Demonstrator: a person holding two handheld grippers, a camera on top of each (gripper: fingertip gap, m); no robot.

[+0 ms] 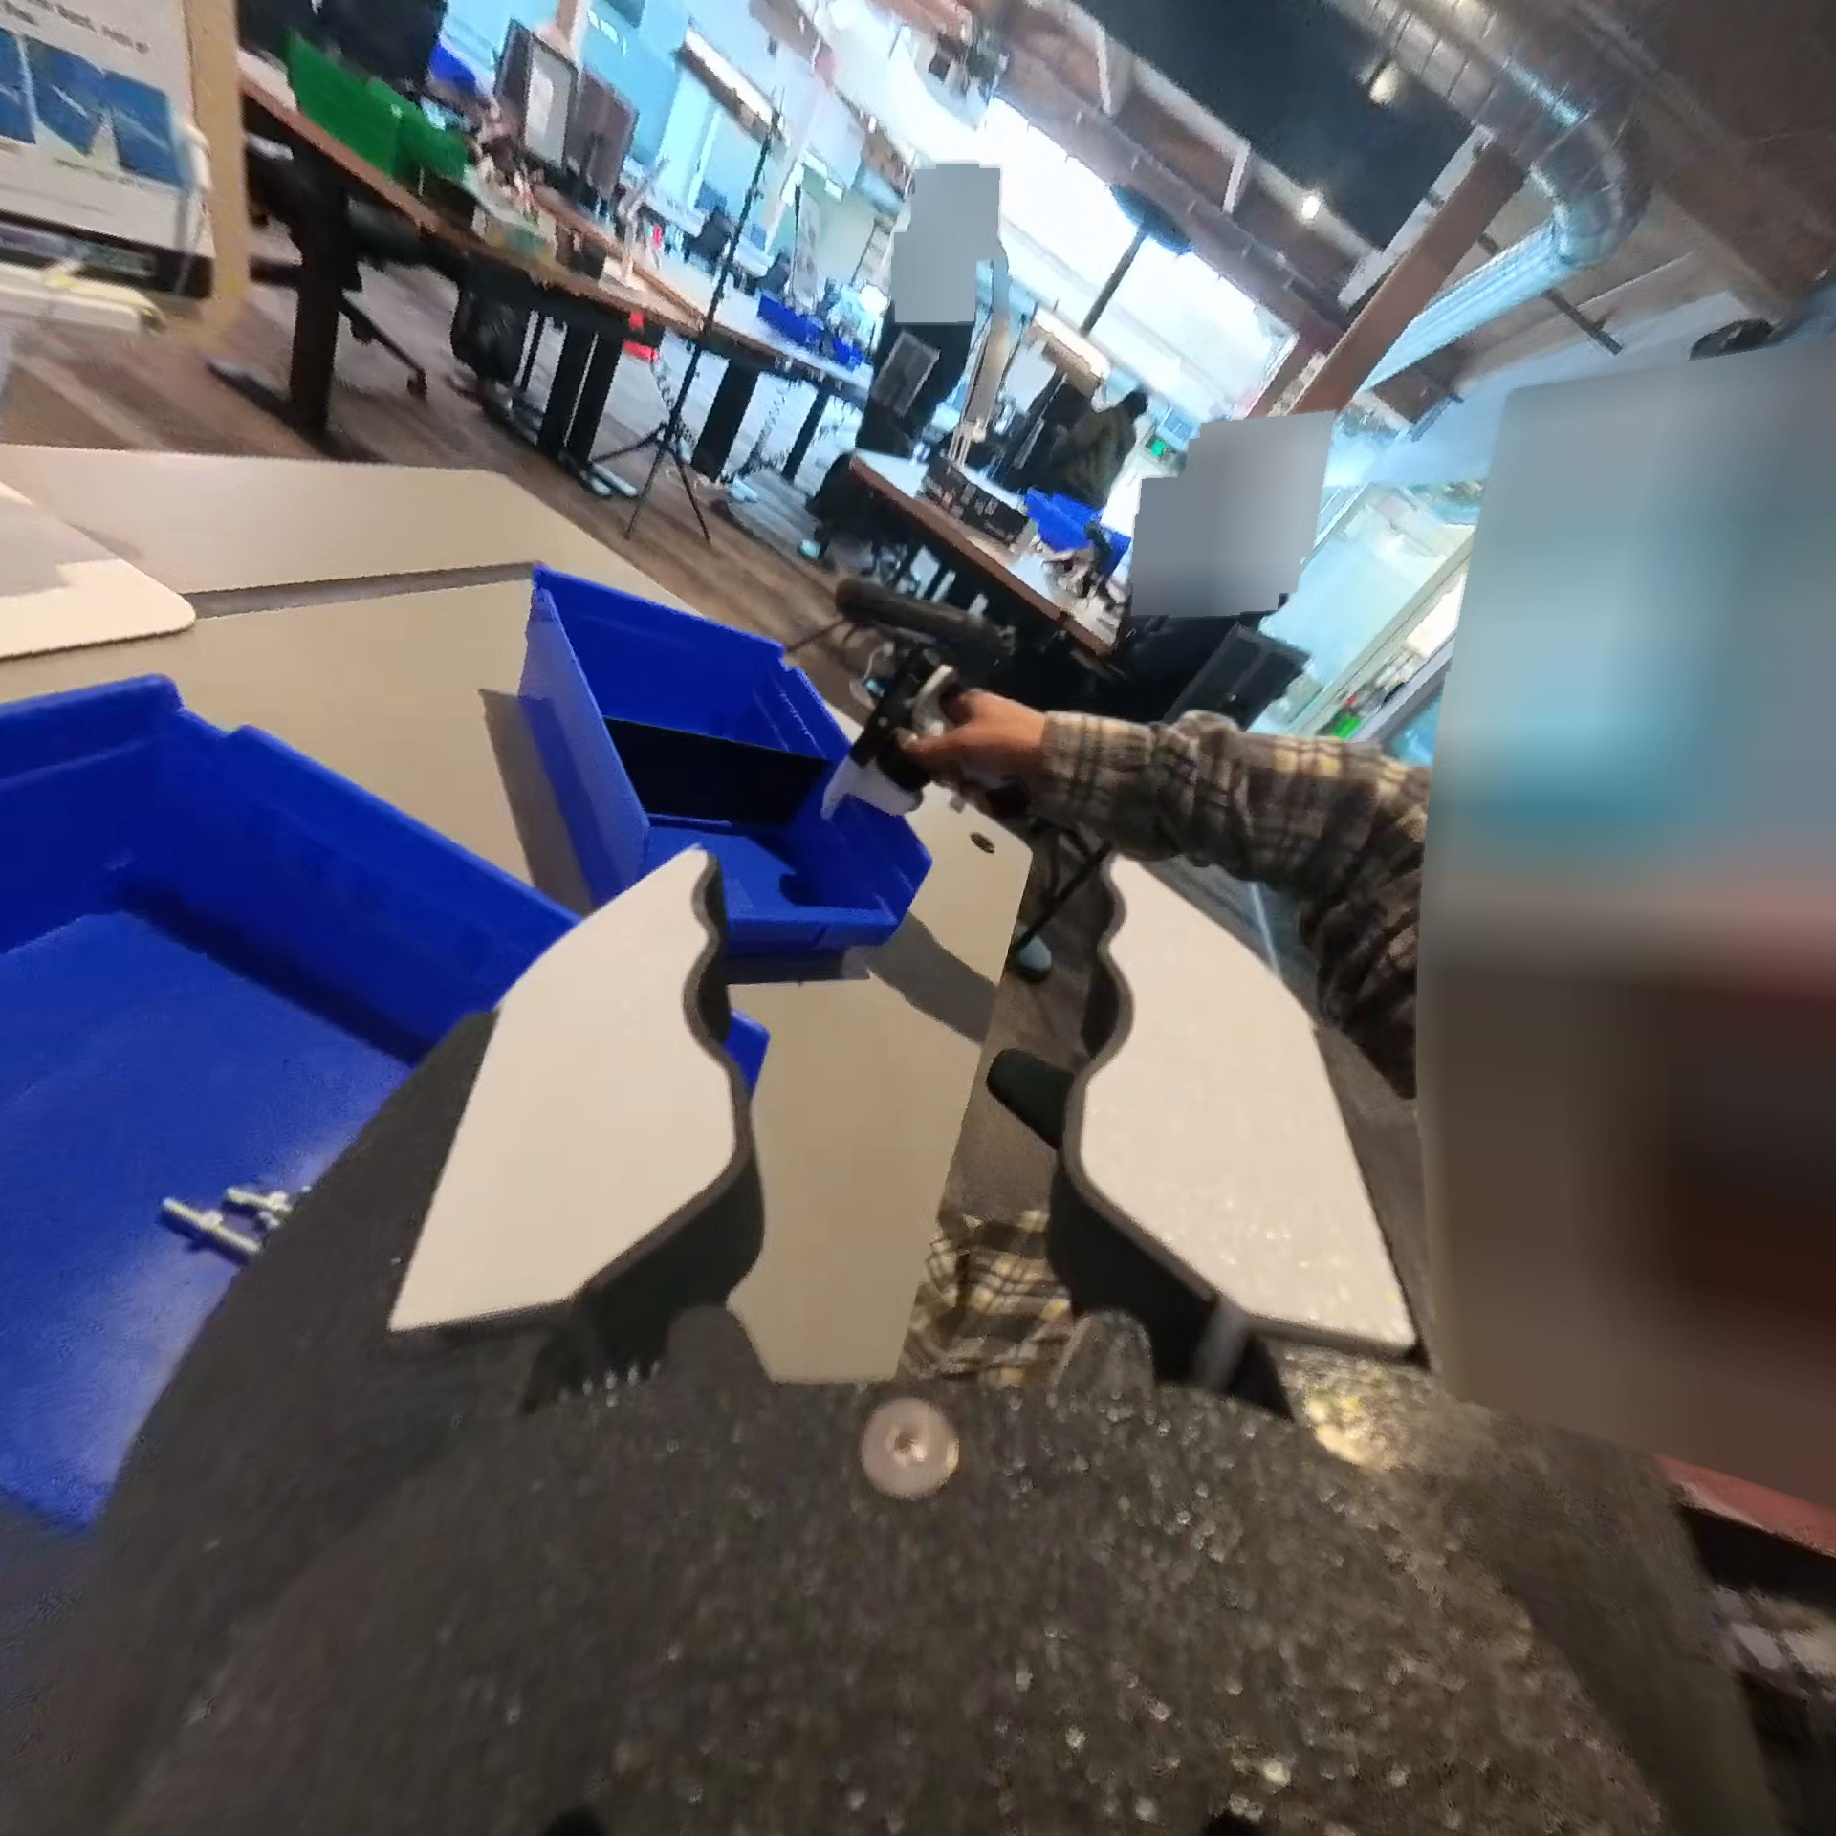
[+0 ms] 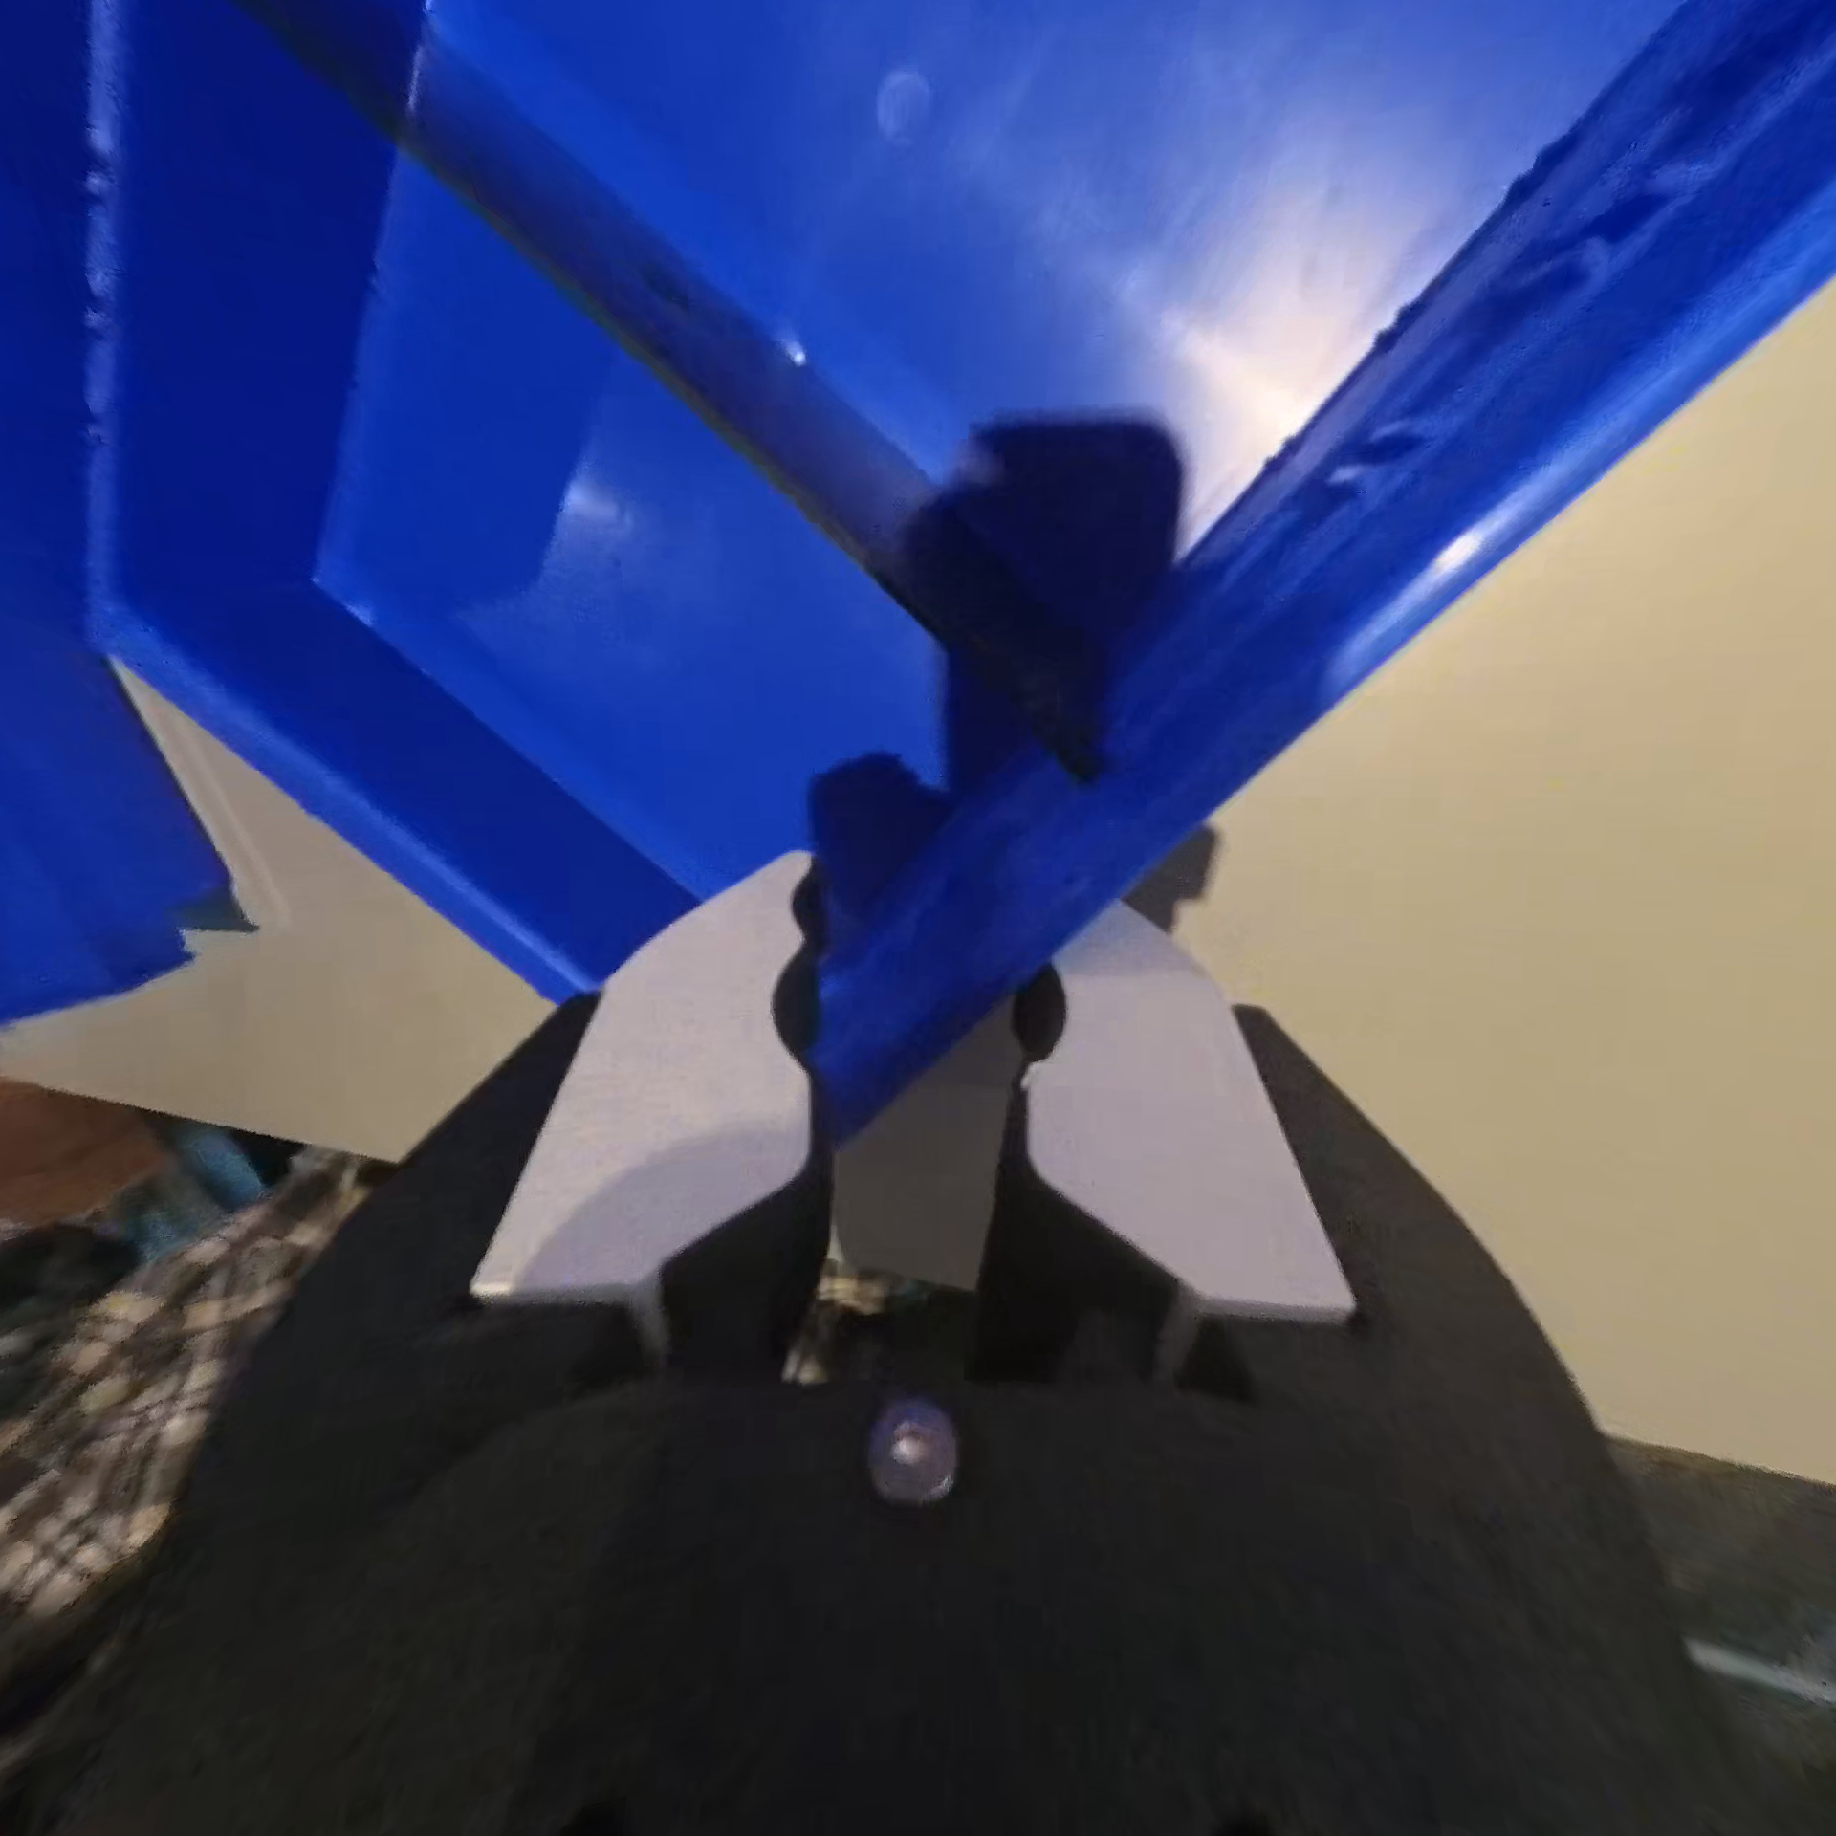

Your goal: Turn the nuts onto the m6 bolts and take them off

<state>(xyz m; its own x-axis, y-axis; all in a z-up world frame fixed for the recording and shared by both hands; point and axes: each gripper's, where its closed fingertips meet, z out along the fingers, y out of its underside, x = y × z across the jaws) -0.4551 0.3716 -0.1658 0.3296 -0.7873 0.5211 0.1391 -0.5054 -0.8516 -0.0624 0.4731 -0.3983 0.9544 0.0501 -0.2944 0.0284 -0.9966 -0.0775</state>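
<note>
Currently: bolts point(image 1: 233, 1217) loose in near blue bin point(image 1: 149, 994); no nut visibly threaded. Left tool point(image 1: 909, 979) spread, bare. Right tool point(image 2: 919, 994) straddling far blue bin's wall point(image 2: 1143, 785); pinch uncertain.

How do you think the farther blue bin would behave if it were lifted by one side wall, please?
The blue bin looks like rigid moulded plastic, so it should stay stiff. What shows of its inside looks empty, so it is probably light. With the right hand-held gripper astride one wall only, it would likely tilt.

Bolts point(image 1: 224, 1214) in nearer bin point(image 1: 149, 894)
</note>
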